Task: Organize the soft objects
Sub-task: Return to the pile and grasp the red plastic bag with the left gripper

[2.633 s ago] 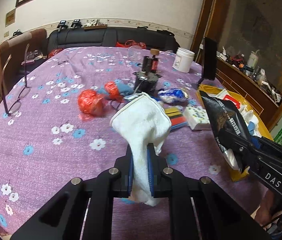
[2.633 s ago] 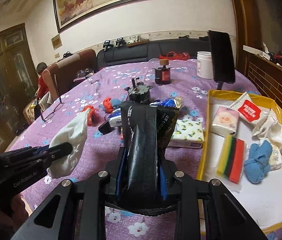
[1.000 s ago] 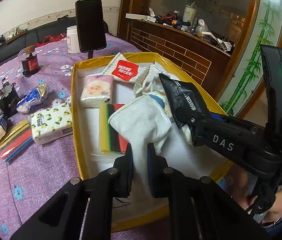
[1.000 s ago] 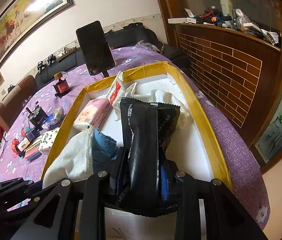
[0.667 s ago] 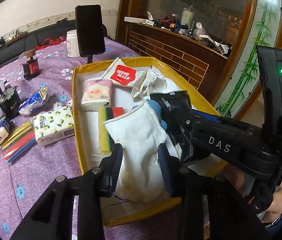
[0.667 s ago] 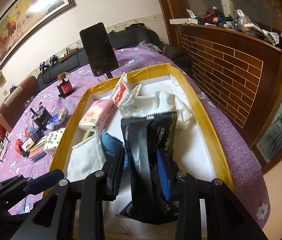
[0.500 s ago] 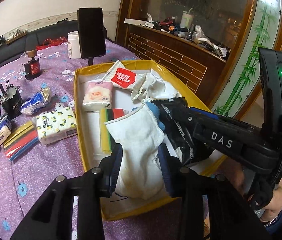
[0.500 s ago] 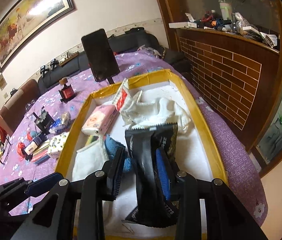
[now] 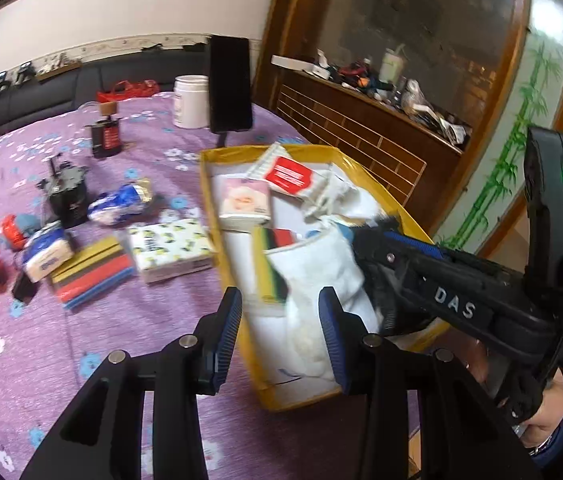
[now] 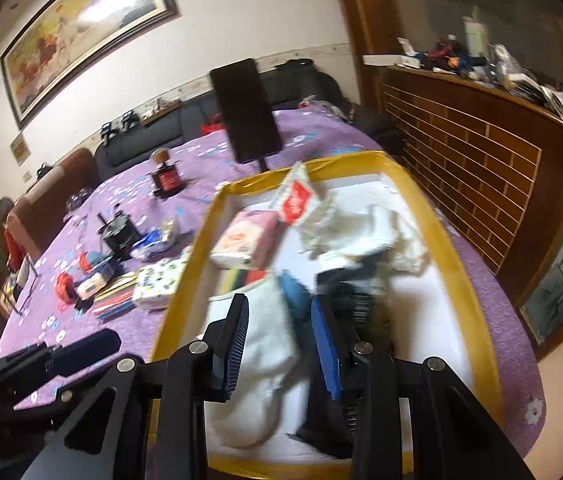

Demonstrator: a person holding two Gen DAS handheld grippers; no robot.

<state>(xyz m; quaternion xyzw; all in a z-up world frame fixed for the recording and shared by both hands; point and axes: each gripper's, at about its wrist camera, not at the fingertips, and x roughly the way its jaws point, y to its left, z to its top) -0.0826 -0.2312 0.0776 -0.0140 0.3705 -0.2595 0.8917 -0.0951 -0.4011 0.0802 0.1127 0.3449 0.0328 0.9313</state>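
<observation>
both tongs hang released over the yellow tray (image 10: 441,236): left tongs (image 9: 279,334) opening above the white sock (image 9: 313,264), right tongs (image 10: 281,342) clear of the black packet (image 10: 357,300).

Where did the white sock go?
The white sock lies in the yellow tray, at its near end in the left wrist view, beside the striped sponge and against the black packet.

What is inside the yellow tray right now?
In the yellow tray: a white sock, black packet, blue cloth, striped sponge, pink tissue pack, red-labelled pack, white cloths. Anything beneath them is covered.
</observation>
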